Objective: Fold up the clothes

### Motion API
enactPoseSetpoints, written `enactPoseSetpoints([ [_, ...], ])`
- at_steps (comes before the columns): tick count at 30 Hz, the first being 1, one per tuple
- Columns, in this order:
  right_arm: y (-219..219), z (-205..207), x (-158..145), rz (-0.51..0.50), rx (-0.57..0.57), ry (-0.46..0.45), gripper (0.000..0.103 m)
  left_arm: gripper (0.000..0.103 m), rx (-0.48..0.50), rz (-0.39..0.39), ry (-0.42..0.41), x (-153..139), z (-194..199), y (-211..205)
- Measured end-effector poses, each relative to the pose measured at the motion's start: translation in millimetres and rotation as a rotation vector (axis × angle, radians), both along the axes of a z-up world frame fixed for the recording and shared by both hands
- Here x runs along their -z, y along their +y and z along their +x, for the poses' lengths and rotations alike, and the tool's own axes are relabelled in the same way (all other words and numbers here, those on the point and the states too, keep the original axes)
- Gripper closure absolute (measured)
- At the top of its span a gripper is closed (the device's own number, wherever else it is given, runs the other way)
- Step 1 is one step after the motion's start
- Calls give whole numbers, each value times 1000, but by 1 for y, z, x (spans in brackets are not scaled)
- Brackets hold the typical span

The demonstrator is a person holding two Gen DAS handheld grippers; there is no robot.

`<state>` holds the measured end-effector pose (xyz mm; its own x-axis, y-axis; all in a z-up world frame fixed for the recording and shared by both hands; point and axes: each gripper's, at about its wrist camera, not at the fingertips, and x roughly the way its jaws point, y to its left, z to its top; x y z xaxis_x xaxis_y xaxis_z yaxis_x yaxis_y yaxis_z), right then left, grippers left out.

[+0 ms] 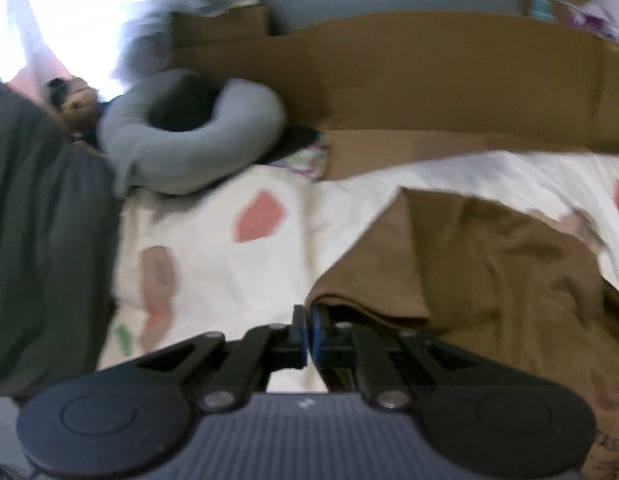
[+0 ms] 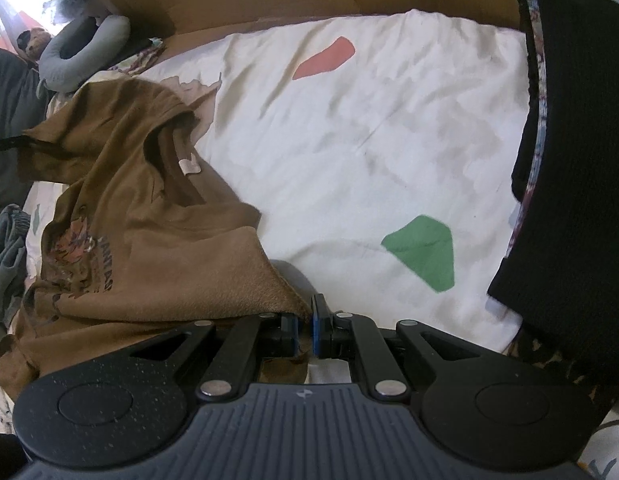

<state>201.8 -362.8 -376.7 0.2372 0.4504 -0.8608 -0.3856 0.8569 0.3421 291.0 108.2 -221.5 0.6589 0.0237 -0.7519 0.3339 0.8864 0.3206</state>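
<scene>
A brown T-shirt [image 2: 149, 216] with a printed chest graphic lies crumpled on a white bedsheet [image 2: 389, 128] that has red and green patches. In the right wrist view my right gripper [image 2: 305, 320] is shut on a corner of the brown T-shirt, with fabric pinched between the blue pads. The left wrist view is blurred; there my left gripper [image 1: 309, 324] is shut on an edge of the same brown T-shirt [image 1: 489, 264], whose cloth spreads to the right over the bedsheet [image 1: 237, 272].
A grey neck pillow [image 1: 189, 148] and a stuffed toy [image 1: 75, 100] lie at the far left. Cardboard [image 1: 429, 76] lines the back of the bed. A dark grey blanket [image 1: 41, 240] covers the left side. A black garment [image 2: 577, 160] hangs at the right.
</scene>
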Motion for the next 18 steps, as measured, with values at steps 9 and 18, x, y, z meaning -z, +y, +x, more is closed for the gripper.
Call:
enactPoseSetpoints([
  [9,-10,17,-6,-63,6,-48,99,101,-59,76,-30,-19,9,37],
  [18,-16,47,-14,-140,0,-116,99,101,-134,102,-3,-14,-1,72],
])
